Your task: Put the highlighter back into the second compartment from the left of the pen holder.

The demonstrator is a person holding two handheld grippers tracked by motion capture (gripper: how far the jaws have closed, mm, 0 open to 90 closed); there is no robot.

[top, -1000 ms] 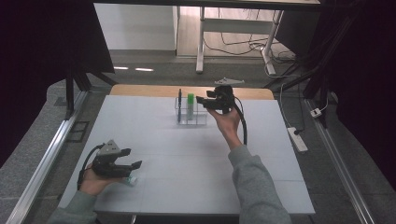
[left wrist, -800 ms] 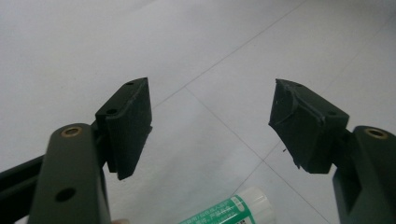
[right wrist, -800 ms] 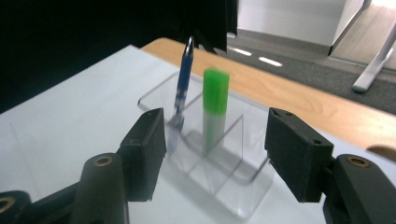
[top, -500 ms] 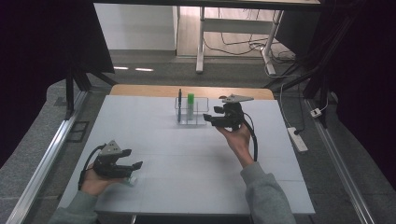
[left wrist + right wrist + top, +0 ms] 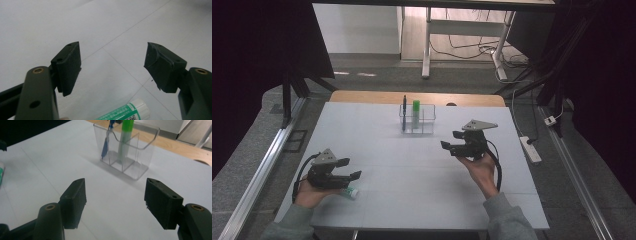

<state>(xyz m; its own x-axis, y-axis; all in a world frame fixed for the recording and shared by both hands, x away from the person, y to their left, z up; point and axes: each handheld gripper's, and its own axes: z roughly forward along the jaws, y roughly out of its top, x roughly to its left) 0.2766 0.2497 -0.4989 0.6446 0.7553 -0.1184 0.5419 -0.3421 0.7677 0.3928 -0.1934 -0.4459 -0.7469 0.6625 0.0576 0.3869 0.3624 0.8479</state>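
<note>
My right claw [image 5: 451,147] hangs above the smooth pale counter [image 5: 412,180], its blocky matte-black jaws apart, having just been opening, with nothing between them. Ahead of it stands a clear, glossy plastic organizer [image 5: 127,150] with thin divider walls, holding a round bright-green marker [image 5: 125,135] and a slim blue pen [image 5: 106,142], both upright. My left claw [image 5: 351,169] rests low with jaws wide apart, a white-and-green cylindrical tube [image 5: 125,113] lying on the counter just beneath it, untouched.
</note>
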